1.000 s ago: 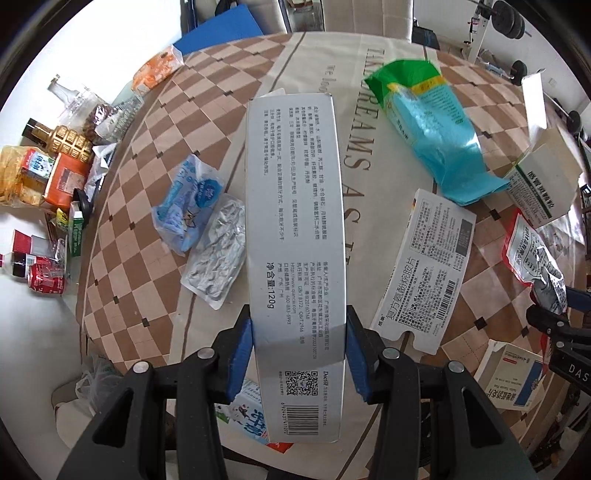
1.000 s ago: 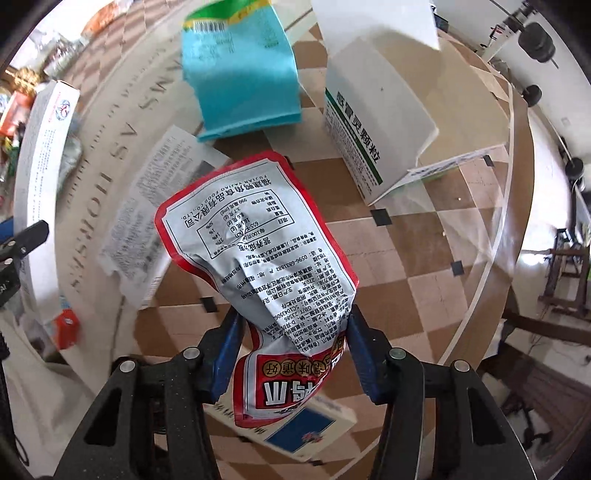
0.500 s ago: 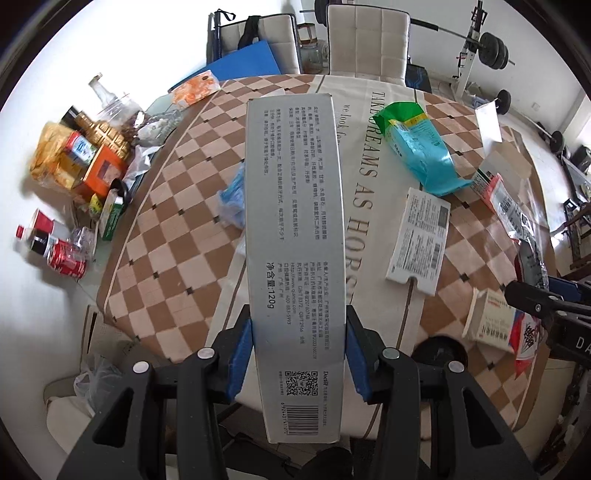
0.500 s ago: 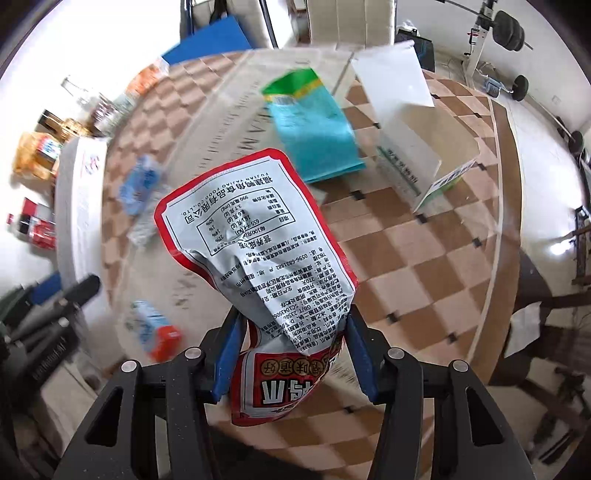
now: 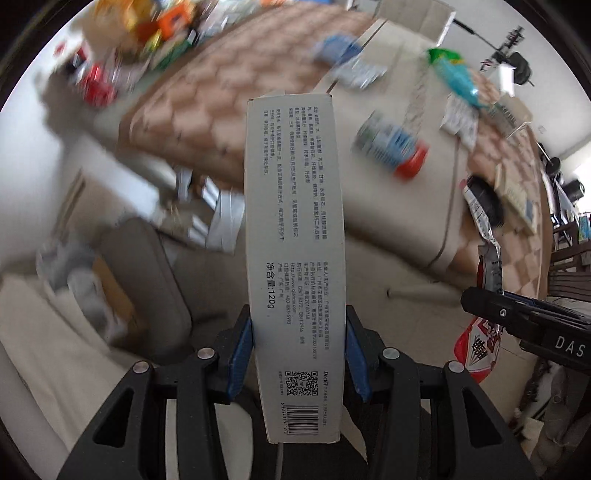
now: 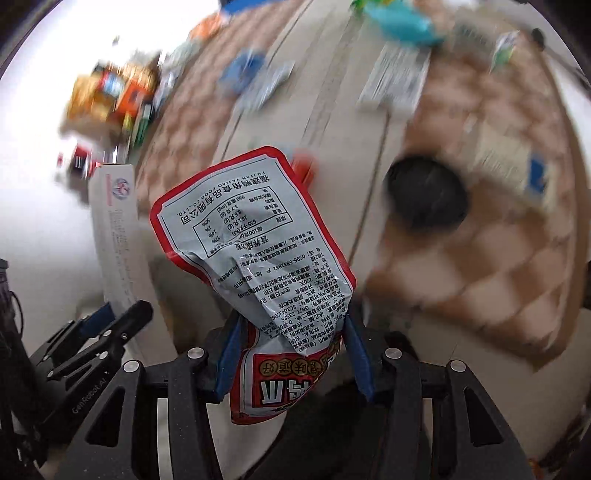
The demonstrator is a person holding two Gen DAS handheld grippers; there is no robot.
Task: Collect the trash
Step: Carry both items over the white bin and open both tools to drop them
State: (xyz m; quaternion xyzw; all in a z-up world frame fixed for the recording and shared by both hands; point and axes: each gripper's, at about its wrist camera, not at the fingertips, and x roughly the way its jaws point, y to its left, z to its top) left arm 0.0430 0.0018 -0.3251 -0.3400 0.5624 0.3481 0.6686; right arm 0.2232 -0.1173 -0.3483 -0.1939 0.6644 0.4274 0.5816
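My left gripper (image 5: 298, 350) is shut on a long grey carton (image 5: 295, 236) printed with small text and a barcode; it stands up between the blue pads. My right gripper (image 6: 293, 354) is shut on a crumpled red and silver snack packet (image 6: 255, 251). Each gripper shows in the other's view: the right one (image 5: 524, 321) with the packet (image 5: 480, 332) at the right edge, the left one (image 6: 99, 332) with the carton (image 6: 114, 229) at the lower left. Both are off the near edge of the checkered table (image 5: 207, 110), over the floor.
Blurred litter stays on the table: a blue and green bag (image 5: 454, 77), a small carton with a red end (image 5: 395, 147), a white leaflet (image 6: 395, 81), a black round lid (image 6: 424, 195). Bottles and snack packs (image 5: 140, 33) crowd the far left corner. A beige cushioned seat (image 5: 144, 280) lies below.
Both grippers have pulled back from above the table to beyond its near edge, still holding the carton and the packet. The table has slid up and away in both views.
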